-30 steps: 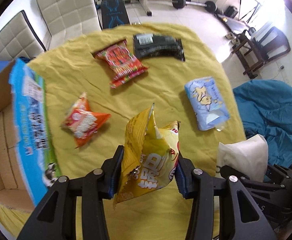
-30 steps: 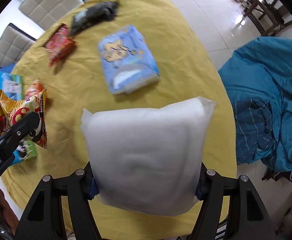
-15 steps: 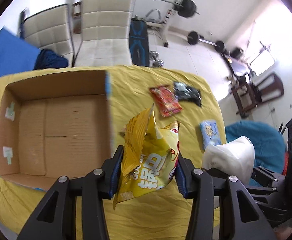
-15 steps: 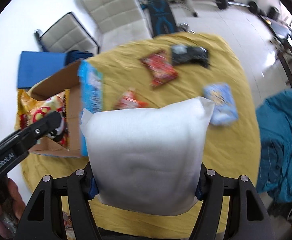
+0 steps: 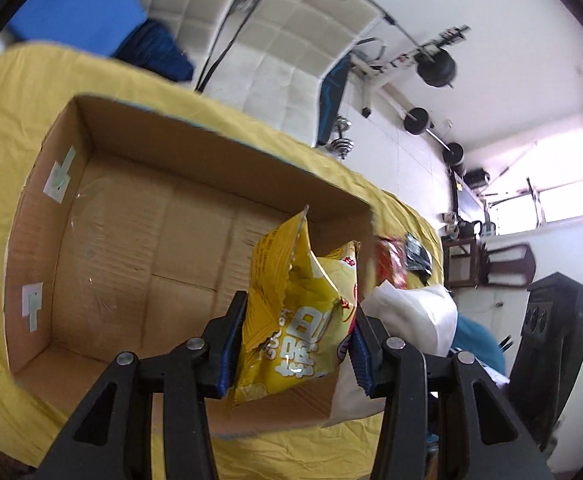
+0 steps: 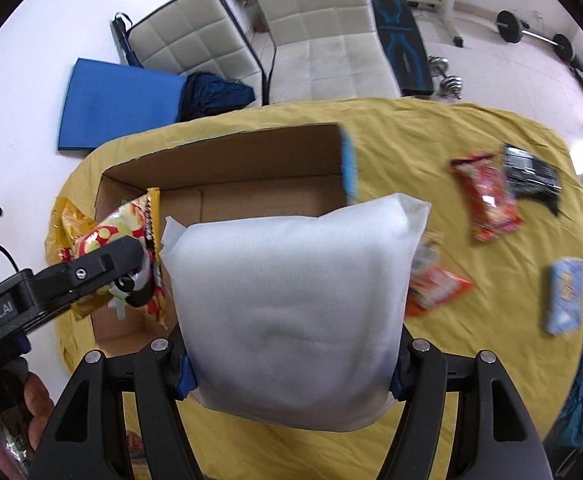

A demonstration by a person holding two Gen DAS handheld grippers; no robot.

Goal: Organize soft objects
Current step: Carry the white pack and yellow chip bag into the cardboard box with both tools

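My left gripper [image 5: 293, 344] clamps one yellow chip bag [image 5: 299, 316] above one cardboard box [image 5: 139, 240]. My right gripper [image 6: 289, 364] clamps one white pack [image 6: 291, 300]. At three o'clock I count four packets on the yellow tablecloth [image 6: 411, 136].

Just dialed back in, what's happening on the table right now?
A person is packing soft items into the open cardboard box on the yellow-covered table. The left hand-held gripper is shut on a yellow snack bag, held over the box, which looks empty inside. The right hand-held gripper is shut on a white soft pack near the box. A red snack bag, black packet, orange snack bag and blue tissue pack lie on the cloth.
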